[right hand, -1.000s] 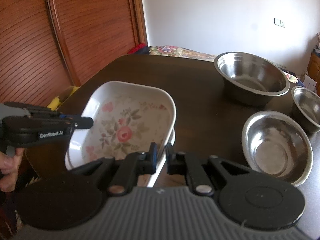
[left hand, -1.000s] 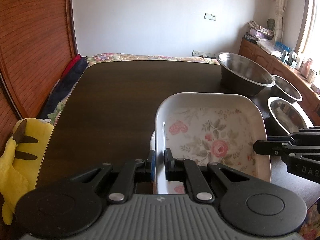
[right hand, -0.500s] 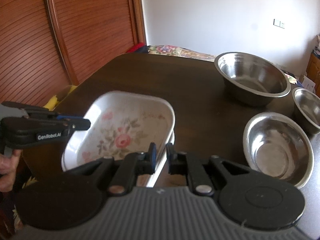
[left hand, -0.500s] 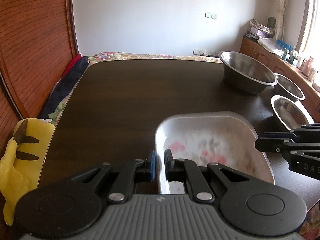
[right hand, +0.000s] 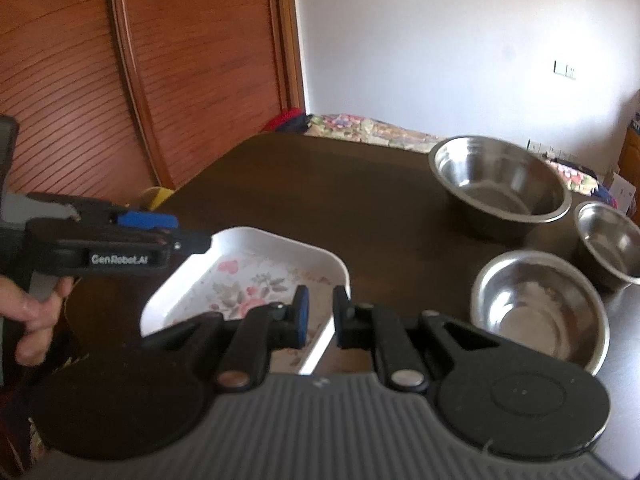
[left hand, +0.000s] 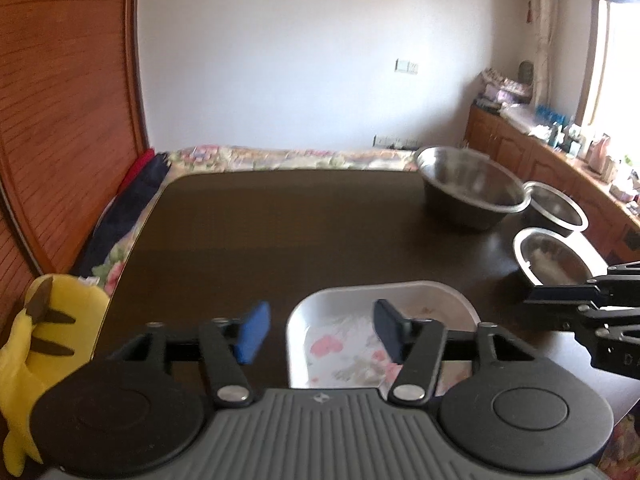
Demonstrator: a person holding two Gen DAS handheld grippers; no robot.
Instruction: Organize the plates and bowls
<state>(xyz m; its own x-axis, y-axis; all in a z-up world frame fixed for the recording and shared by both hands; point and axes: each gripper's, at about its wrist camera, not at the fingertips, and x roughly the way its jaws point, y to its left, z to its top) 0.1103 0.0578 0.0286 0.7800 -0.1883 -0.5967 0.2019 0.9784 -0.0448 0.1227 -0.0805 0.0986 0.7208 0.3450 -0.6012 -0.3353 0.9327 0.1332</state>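
Observation:
A white square dish with a rose pattern [left hand: 352, 344] [right hand: 256, 280] lies flat on the dark table near its front edge. My left gripper [left hand: 316, 330] is open, its fingers spread wide over the dish's left rim, touching nothing. My right gripper [right hand: 318, 312] has its jaws slightly apart on either side of the dish's right rim. Three steel bowls stand at the right: a large one [right hand: 500, 188] at the back, a small one [right hand: 612, 240], and a medium one [right hand: 540, 312] nearest.
The dark table [left hand: 300, 232] stretches bare toward the far wall. A yellow plush toy [left hand: 36, 360] sits off the table's left edge. Wooden slatted doors [right hand: 120, 80] stand at the left. A cluttered sideboard [left hand: 560, 148] runs along the right wall.
The dish, held tilted up by both grippers, came down flat on the table. My left gripper then opened wide and let go. My right gripper's jaws parted slightly.

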